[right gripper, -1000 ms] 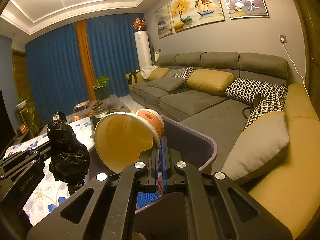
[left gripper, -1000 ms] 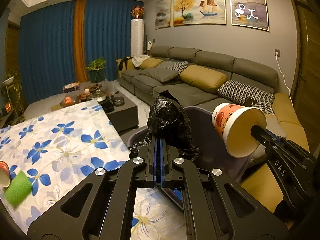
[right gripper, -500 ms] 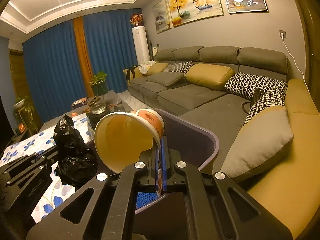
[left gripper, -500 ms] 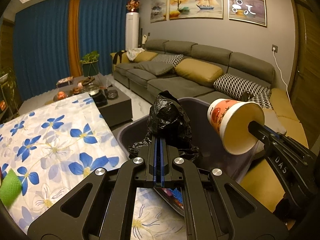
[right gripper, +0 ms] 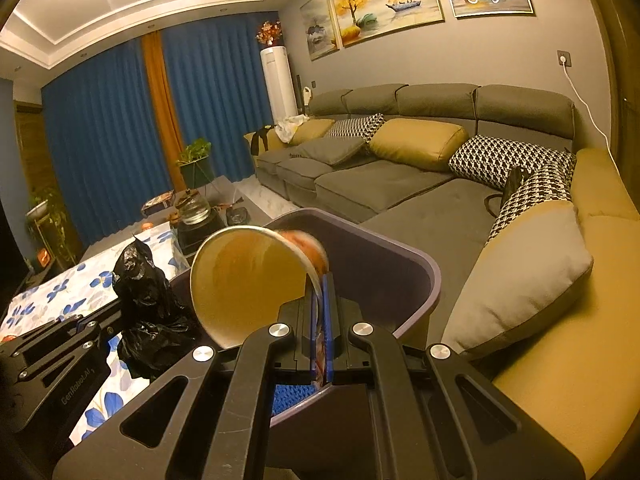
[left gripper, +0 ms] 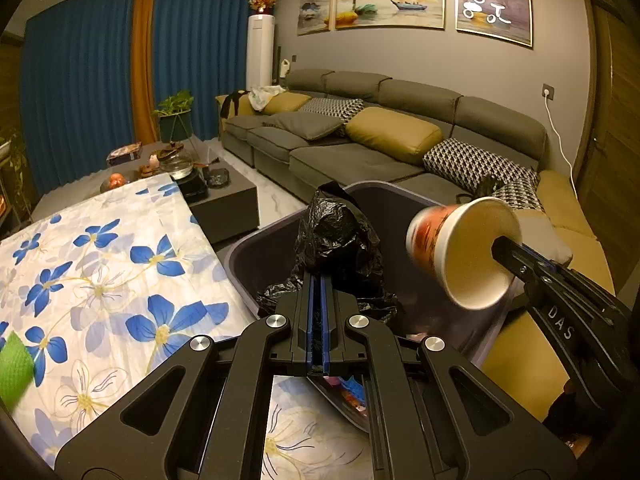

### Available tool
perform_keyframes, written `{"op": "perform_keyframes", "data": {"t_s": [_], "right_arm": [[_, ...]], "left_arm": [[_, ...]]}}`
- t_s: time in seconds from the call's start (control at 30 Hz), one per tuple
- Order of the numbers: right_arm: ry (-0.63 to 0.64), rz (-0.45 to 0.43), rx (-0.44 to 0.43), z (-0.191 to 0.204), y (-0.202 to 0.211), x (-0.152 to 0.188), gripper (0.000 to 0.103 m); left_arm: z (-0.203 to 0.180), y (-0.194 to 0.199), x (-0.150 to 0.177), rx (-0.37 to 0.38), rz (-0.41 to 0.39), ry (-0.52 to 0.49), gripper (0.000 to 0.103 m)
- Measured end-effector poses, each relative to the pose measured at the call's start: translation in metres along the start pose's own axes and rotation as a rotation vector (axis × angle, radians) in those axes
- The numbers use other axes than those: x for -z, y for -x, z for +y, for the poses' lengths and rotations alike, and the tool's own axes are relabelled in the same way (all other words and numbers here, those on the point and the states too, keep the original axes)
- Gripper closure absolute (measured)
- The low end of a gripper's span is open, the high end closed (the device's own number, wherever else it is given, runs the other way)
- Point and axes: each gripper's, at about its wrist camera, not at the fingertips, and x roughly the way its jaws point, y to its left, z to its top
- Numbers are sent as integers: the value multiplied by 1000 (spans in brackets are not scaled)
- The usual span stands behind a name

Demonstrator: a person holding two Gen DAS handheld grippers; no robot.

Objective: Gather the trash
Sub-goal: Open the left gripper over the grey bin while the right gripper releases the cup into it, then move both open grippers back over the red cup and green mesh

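We have our left gripper (left gripper: pixel 317 300) pinched tight on the crumpled black plastic bag (left gripper: pixel 336 236), which hangs over the near side of the purple trash bin (left gripper: pixel 400 196), while our right gripper (right gripper: pixel 320 312) is clamped on the rim of the paper cup (right gripper: pixel 240 280), tipped on its side above the bin's mouth. Our worry is the thin hold on that rim: if the paper buckles or we let go with the cup off the opening, it could bounce off the bin's edge onto the sofa (right gripper: pixel 400 188) or the floral tablecloth (left gripper: pixel 100 272)
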Motion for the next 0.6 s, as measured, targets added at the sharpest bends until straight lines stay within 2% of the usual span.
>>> {"op": "perform_keyframes", "data": {"t_s": [0.13, 0.2, 0.3, 0.37, 0.47, 0.6], "right_arm": [[-3, 8, -5, -2, -2, 2, 99], [-1, 10, -2, -2, -4, 2, 99], [-5, 10, -3, -3, -3, 3, 95], [-8, 7, -1, -3, -2, 5, 87], [-9, -1, -3, -3, 0, 5, 81], [-10, -7, -1, -3, 4, 6, 76]], "left_arm": [[0, -1, 1, 9, 13, -3, 98], [-1, -2, 1, 8, 16, -8, 94], [-1, -3, 2, 14, 18, -8, 82], [1, -2, 4, 13, 14, -2, 63], [6, 2, 5, 6, 0, 20, 46], [14, 10, 7, -36, -17, 42, 29]]}}
